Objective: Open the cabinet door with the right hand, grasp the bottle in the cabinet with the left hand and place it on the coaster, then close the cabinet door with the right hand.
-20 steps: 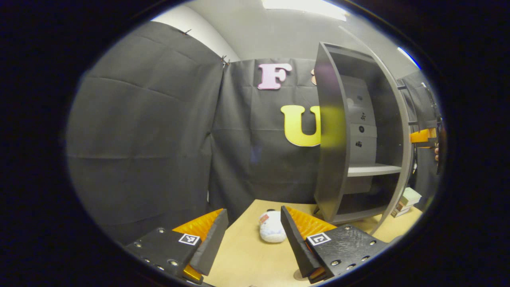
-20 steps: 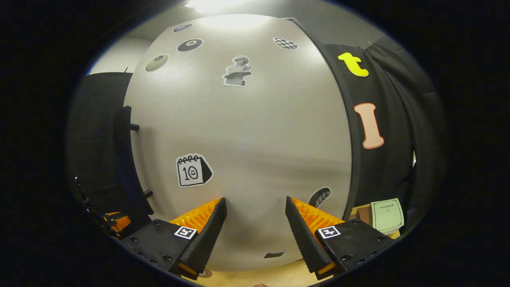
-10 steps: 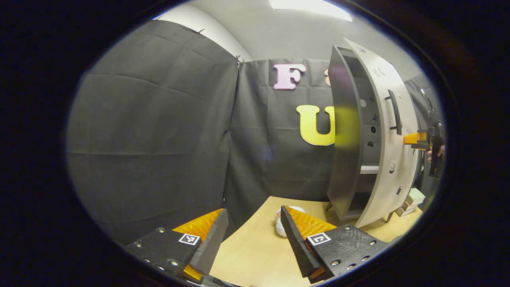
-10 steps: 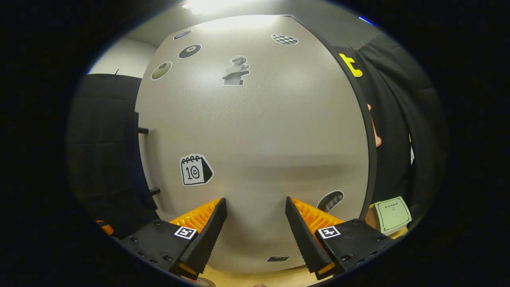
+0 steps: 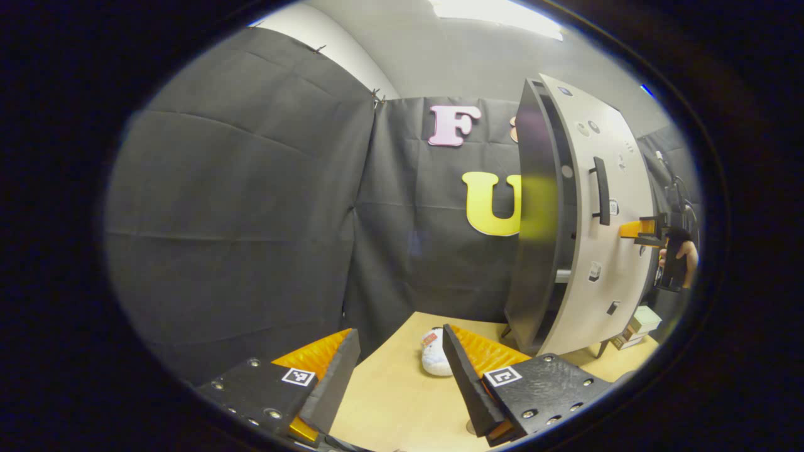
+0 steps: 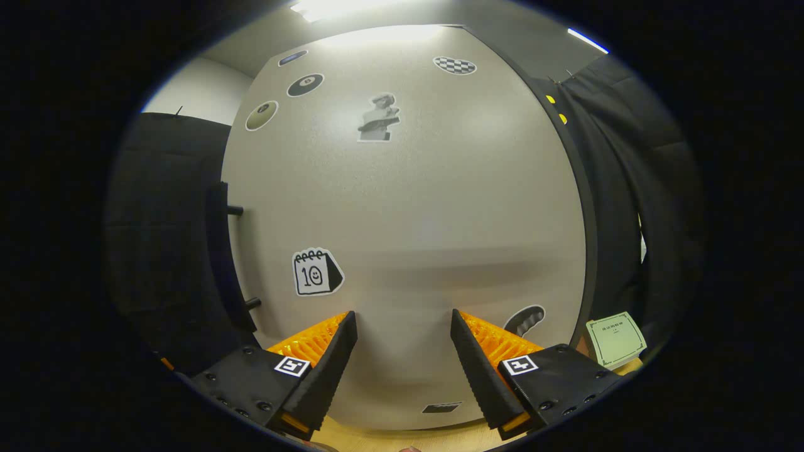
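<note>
In the left gripper view, the left claw [image 5: 399, 376] hangs above the pale wooden tabletop [image 5: 402, 402] with its fingers spread wide and nothing between them. Just beyond its right finger a white bottle [image 5: 434, 353] rests on the tabletop; the finger hides part of it, and a coaster under it cannot be made out. Further right stands the dark grey cabinet [image 5: 534, 213], its pale door [image 5: 606, 251] nearly shut, with a narrow gap showing a sliver of shelf inside. A black bar handle [image 5: 601, 191] sits on the door's outer face near the free edge. The right claw [image 5: 634, 230] meets the door face at about handle height, a hand [image 5: 681, 257] behind it. Small boxes [image 5: 637, 323] lie on the tabletop past the cabinet's foot.

In the right gripper view, the handle [image 6: 220, 251] runs down the door's left edge. The door [image 6: 427, 220] stands close ahead, dotted with stickers, a calendar sticker [image 6: 316, 272] among them. The right claw [image 6: 404, 370] is wide apart, its tips at the door face, gripping nothing. To the right lies a pale green box [image 6: 615, 339].
</note>
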The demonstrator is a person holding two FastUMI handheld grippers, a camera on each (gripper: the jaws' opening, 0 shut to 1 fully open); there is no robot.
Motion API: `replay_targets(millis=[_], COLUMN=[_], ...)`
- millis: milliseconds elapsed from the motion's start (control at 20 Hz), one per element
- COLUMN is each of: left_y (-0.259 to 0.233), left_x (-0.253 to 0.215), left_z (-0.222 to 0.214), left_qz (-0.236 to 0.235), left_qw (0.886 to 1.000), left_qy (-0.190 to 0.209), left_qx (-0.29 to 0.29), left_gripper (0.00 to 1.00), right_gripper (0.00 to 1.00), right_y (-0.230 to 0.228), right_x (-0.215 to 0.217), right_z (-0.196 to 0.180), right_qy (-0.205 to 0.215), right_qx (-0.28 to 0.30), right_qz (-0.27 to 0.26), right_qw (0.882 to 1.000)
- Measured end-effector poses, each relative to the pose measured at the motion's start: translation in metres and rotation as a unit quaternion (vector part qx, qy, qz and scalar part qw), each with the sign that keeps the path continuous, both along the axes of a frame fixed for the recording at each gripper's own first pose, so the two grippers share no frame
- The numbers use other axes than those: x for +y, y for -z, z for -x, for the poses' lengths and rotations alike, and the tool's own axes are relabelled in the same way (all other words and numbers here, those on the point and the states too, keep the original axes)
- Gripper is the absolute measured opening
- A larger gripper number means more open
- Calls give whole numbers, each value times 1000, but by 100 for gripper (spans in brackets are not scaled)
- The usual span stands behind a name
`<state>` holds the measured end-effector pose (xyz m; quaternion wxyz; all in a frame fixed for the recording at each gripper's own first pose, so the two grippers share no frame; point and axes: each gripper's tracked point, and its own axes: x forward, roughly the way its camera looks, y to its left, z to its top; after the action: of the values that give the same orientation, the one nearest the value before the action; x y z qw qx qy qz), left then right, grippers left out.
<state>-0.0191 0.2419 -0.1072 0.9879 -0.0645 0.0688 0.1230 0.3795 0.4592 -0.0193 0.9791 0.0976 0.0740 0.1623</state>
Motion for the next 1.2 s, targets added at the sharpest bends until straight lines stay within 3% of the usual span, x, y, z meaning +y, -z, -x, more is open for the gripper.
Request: replay_targets(millis=[350,700,1000,1100,1200], left_y=[-30,-80,-99,-104,-111], left_x=[-66,-165,-232,-241,-250], left_z=[-24,-39,-17,-6,6], left_qz=[-3,-7,-27,-48,-55], left_qw=[999,995,993,993,992], left_qy=[36,89,109,104,108], left_qx=[-8,-37,-36,-34,-34], left_gripper=[80,80,80,84,80], right_gripper=[95,95,95,95,95], right_y=[-14,-18,-3,7,15], right_x=[-80,-185,-248,-261,-269], right_z=[60,123,167,180,188], right_qy=[-5,15,16,10,12], right_qx=[-18,-34,-41,-40,-33], right_qz=[29,83,110,116,116], right_qw=[999,996,993,992,993])
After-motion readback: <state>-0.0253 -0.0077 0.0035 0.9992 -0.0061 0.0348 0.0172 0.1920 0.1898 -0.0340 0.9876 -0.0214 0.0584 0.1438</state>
